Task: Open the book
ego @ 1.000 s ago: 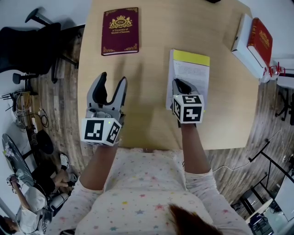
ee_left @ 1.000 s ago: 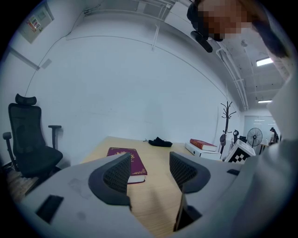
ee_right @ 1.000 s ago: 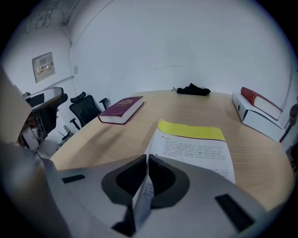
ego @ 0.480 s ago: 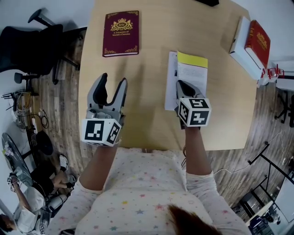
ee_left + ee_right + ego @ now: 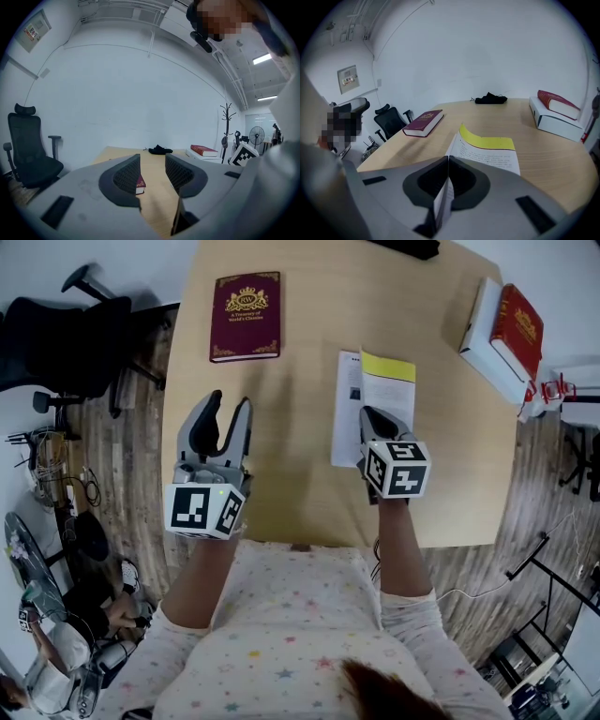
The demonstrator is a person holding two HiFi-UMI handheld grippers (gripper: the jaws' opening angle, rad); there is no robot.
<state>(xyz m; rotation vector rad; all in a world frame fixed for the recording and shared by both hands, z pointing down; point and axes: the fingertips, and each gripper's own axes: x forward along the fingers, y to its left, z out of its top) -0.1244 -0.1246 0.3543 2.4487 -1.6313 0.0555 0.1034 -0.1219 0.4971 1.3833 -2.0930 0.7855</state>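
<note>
half done: right hand-held gripper pinches the book by its cover, raised just ahead, not yet laid open; left hand-held gripper spread, jaws just narrowed, empty.

Bright, even light; ceiling strips seen in left gripper view. Tabletop matte, evenly lit; left claw casts a soft faint shadow toward far edge. Gripper views: heavy fisheye bending, dark vignetted corners, near claw bodies soft.

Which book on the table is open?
The yellow-covered book, its cover pinched in the right gripper; the maroon book and red book lie closed.
</note>
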